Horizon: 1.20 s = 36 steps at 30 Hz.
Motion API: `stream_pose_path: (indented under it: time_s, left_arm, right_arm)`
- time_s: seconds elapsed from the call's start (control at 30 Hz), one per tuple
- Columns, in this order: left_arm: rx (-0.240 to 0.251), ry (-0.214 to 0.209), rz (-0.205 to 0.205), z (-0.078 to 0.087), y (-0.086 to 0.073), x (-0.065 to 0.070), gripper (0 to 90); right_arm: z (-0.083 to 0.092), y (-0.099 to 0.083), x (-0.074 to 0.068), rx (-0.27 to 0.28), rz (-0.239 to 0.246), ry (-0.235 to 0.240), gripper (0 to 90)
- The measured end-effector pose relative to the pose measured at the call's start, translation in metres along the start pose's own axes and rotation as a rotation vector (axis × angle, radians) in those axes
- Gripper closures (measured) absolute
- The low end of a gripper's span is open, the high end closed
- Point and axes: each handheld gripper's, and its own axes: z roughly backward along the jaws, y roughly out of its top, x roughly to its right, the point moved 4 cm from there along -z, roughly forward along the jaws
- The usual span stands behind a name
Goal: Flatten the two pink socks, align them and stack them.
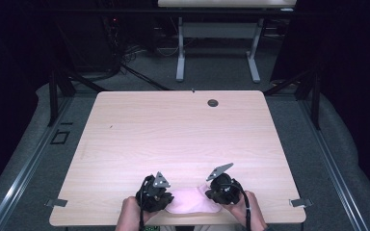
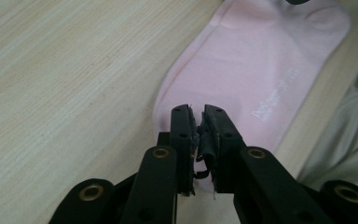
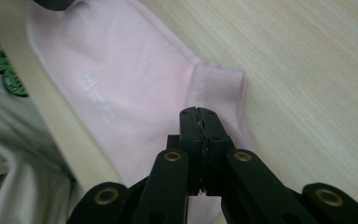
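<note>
— Both grippers, what state?
— Left gripper [image 2: 199,116] and right gripper [image 3: 200,116]: jaws closed over the pink sock [image 1: 191,201], near edge.
— Table [image 1: 173,130] beyond?
— Bare to far edge.

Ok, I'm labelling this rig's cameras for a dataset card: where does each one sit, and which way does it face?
High view: fixed above the person's side, looking forward and down on the table; both hands and forearms enter from the bottom.
Left gripper view: rides the left gripper, looking along its closed jaws at the pink sock.
Right gripper view: rides the right gripper, looking along its closed jaws at the sock's cuff end.
Shared: all three show the sock; both gripper views catch its white printed lettering.
</note>
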Motion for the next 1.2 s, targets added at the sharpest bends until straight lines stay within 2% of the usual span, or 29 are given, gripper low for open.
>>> stream_pose_path:
  time_s: [0.03,0.1,0.2,0.27,0.37,0.43,0.5,0.53,0.57,0.6,0.63,0.67,0.7,0.73,0.77,0.8,0.87,0.9,0.93,0.97,1.07,1.1,1.17,1.2]
  left_arm:
    - [-0.019,0.001,-0.006,-0.005,-0.001,-0.001,88.3]
    - [-0.028,0.014,-0.011,-0.007,-0.003,-0.002,89.7]
    - [-0.024,0.019,-0.007,-0.009,-0.006,-0.002,89.9]
    - [-0.029,0.035,-0.008,-0.008,-0.008,-0.002,89.9]
    - [-0.020,0.039,-0.007,-0.007,-0.009,-0.002,90.0]
    - [-0.016,0.035,0.000,-0.007,-0.010,-0.002,89.9]
    - [-0.001,0.035,0.010,-0.007,-0.009,-0.003,88.4]
    - [0.005,0.034,0.011,-0.006,-0.008,-0.003,83.2]
    - [0.012,0.039,0.008,-0.005,-0.007,-0.003,77.6]
    - [0.025,0.051,0.018,-0.003,-0.005,-0.004,60.7]
    - [0.047,0.096,0.022,0.003,-0.003,-0.007,54.0]
    - [0.047,0.096,0.022,0.003,-0.003,-0.007,48.5]
    - [0.060,0.109,0.031,0.006,-0.001,-0.008,48.5]
    - [0.069,0.121,0.032,0.010,0.000,-0.011,42.8]
    - [0.078,0.125,0.037,0.013,0.001,-0.013,34.3]
    - [0.088,0.131,0.039,0.017,0.001,-0.015,34.3]
    - [0.098,0.137,0.042,0.025,0.001,-0.019,28.0]
    - [0.109,0.160,0.049,0.030,0.000,-0.025,23.2]
    - [0.109,0.160,0.049,0.030,0.000,-0.025,20.7]
    - [0.115,0.165,0.066,0.036,-0.003,-0.031,18.8]
    - [0.127,0.183,0.085,0.041,-0.007,-0.039,16.3]
    - [0.127,0.194,0.093,0.044,-0.009,-0.043,15.5]
    - [0.124,0.221,0.129,0.052,-0.016,-0.057,14.4]
    - [0.124,0.221,0.129,0.052,-0.016,-0.057,13.6]
  right_arm:
    - [-0.009,0.002,0.003,-0.029,0.007,-0.035,89.5]
    - [-0.013,0.002,0.005,-0.037,0.001,-0.041,89.6]
    - [-0.013,0.001,0.009,-0.030,-0.008,-0.075,89.7]
    - [-0.014,0.002,0.010,-0.017,-0.013,-0.074,89.7]
    - [-0.014,0.002,0.014,-0.018,-0.012,-0.100,89.7]
    - [-0.014,0.002,0.014,-0.018,-0.014,-0.098,89.7]
    - [-0.014,0.004,0.015,-0.023,-0.011,-0.091,89.4]
    - [-0.013,0.004,0.015,-0.032,-0.014,-0.086,88.9]
    - [-0.013,0.004,0.015,-0.006,-0.023,-0.066,83.8]
    - [-0.008,0.005,0.016,0.018,-0.044,-0.042,76.7]
    - [-0.006,0.005,0.017,0.034,-0.043,-0.051,73.1]
    - [-0.006,0.005,0.017,0.034,-0.043,-0.051,73.1]
    - [-0.002,0.006,0.018,0.047,-0.043,-0.052,67.3]
    - [0.002,0.006,0.018,0.071,-0.050,-0.052,61.4]
    - [0.012,0.006,0.021,0.097,-0.055,-0.057,49.5]
    - [0.012,0.006,0.021,0.097,-0.055,-0.057,49.5]
    - [0.021,0.005,0.024,0.119,-0.065,-0.066,37.9]
    - [0.030,0.004,0.028,0.142,-0.081,-0.088,25.8]
    - [0.034,0.003,0.030,0.160,-0.094,-0.103,21.2]
    - [0.037,0.003,0.031,0.181,-0.109,-0.109,17.5]
    - [0.044,0.001,0.036,0.201,-0.122,-0.136,14.7]
    - [0.049,-0.002,0.040,0.228,-0.137,-0.146,12.5]
    - [0.053,-0.005,0.045,0.235,-0.149,-0.170,8.0]
    - [0.053,-0.005,0.045,0.235,-0.149,-0.170,8.0]
